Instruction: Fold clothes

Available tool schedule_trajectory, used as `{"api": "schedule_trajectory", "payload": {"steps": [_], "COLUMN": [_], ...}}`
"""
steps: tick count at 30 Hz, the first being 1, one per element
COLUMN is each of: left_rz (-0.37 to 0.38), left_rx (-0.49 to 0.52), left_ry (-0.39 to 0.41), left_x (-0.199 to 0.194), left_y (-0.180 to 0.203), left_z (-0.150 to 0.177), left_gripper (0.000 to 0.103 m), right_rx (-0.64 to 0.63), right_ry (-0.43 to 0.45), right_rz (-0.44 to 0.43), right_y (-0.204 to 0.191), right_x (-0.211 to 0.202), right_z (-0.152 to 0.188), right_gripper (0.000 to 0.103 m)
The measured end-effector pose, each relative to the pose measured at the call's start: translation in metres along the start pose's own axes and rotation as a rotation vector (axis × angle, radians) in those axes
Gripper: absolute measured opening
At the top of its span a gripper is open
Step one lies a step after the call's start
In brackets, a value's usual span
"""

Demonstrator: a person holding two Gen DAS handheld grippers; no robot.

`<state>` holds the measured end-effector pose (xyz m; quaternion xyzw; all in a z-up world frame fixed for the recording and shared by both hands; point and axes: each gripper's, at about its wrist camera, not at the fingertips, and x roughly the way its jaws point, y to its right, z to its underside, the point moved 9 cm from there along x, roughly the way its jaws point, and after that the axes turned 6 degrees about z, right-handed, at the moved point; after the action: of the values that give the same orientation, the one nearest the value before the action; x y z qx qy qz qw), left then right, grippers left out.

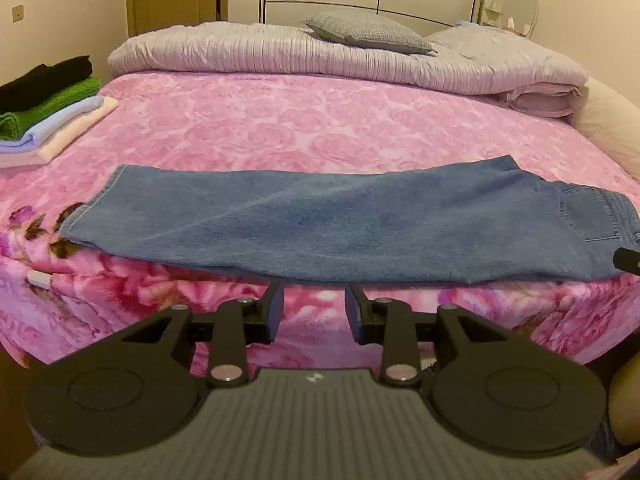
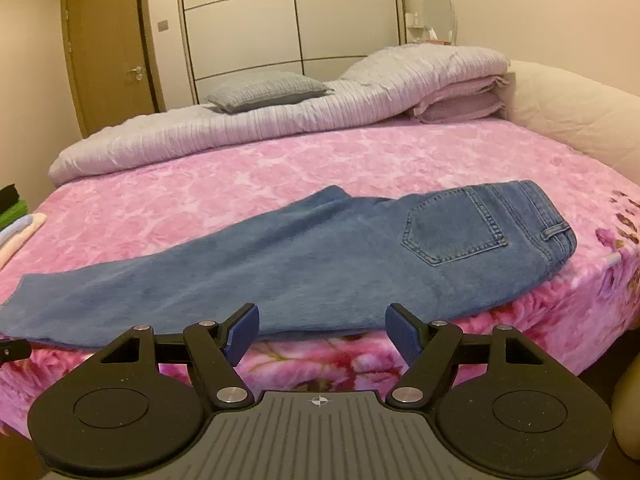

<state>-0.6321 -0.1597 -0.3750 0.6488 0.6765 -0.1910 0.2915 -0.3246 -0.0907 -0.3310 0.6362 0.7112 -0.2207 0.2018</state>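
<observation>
Along near edge of bed [image 1: 320, 128] lay jeans [image 1: 320, 220], folded lengthwise, flat, waist to right. Left gripper [image 1: 314, 308] and right gripper [image 2: 320, 330] hung just short of denim, jaws apart, empty. Folded stack [image 1: 44, 108] far left, perhaps towels.

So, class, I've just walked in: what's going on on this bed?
A person with a gripper in each hand is folding clothes. Blue jeans lie folded lengthwise on the pink blanket. The left gripper and right gripper are open, empty, off the denim. A stack of folded clothes sits aside.
</observation>
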Motion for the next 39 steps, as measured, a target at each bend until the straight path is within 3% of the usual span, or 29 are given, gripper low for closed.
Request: {"api": "schedule_trajectory", "payload": {"steps": [11,18,23,26,32,35,39], "left_rz": [0.016,-0.002,0.027,0.054,0.108,0.087,0.038], "left_rx": [-0.053,-0.116,-0.166,-0.242,-0.535,-0.671,-0.815], "left_ry": [0.05,0.021,-0.009,-0.018,0.073,0.135,0.215], "left_x": [-0.026,-0.01,0.012,0.027,0.036,0.034,0.036], "left_y": [-0.014,-0.028,-0.032,-0.043,-0.108,-0.152,-0.207], "left_z": [-0.005,-0.002,0.006,0.014,0.017,0.016,0.015], "left_gripper": [0.031,0.031,0.031,0.031,0.031,0.03,0.03], "right_rx": [-0.023,-0.024,-0.02,0.015,0.329,0.457,0.574], "right_ry": [0.051,0.043,0.017,-0.009,-0.074,-0.091,-0.126], "right_rz": [-0.003,-0.001,0.006,-0.015,-0.237,-0.299,-0.316], "right_y": [-0.015,-0.021,-0.019,-0.014,0.015,0.029,0.048], "right_x": [-0.021,-0.007,0.016,0.033,0.071,0.087,0.113], "right_z": [-0.019,-0.03,-0.029,-0.022,0.001,-0.001,-0.006], "right_gripper": [0.073,0.073,0.073,0.073,0.073,0.073,0.073]}}
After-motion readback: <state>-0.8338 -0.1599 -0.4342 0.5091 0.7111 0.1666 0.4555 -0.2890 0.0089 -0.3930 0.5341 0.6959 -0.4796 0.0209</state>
